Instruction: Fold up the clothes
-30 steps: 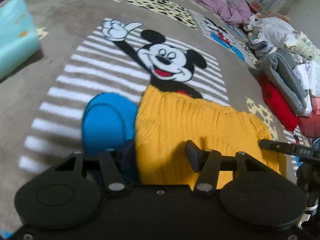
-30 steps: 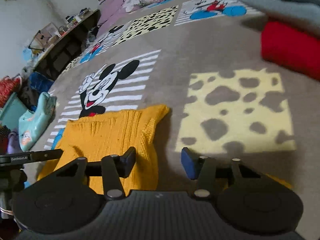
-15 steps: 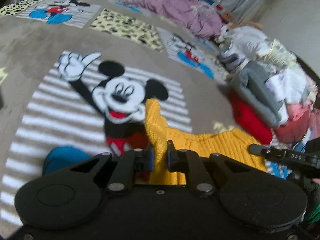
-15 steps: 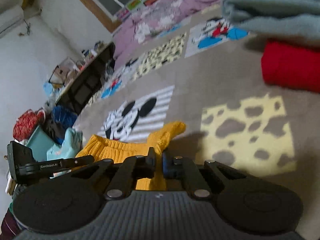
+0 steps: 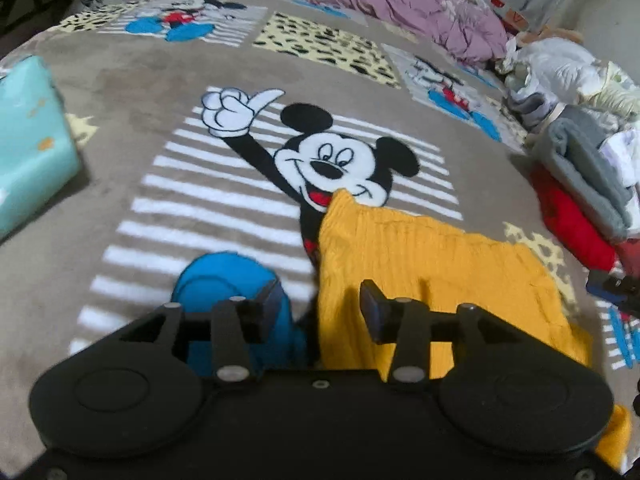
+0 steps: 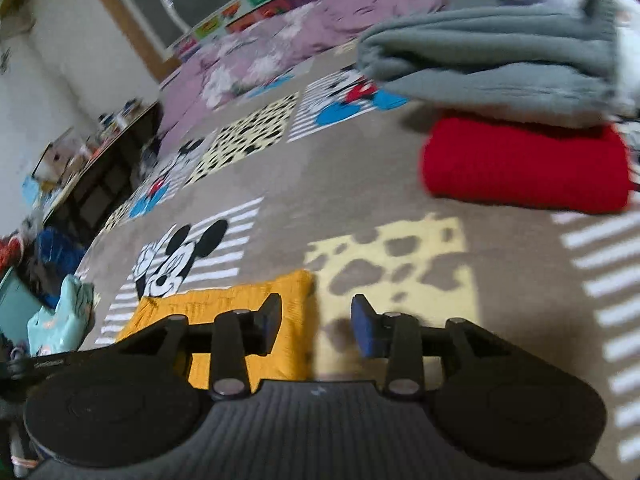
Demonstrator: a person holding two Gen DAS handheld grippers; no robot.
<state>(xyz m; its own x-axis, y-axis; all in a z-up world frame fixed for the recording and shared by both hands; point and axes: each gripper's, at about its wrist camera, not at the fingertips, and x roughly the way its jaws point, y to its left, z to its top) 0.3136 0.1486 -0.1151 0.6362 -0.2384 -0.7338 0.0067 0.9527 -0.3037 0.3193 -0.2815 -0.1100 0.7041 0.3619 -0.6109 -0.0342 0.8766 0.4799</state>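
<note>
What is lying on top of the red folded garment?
A folded grey garment lies on the red folded garment. White cloth sits higher. The red garment's covered top is hidden.

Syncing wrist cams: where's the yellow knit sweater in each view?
Left wrist: yellow sweater lower centre-right, running under the right-hand finger.
Right wrist: yellow sweater lower left, behind the left-hand finger.
Shared landmark: folded red garment under the grey one.
</note>
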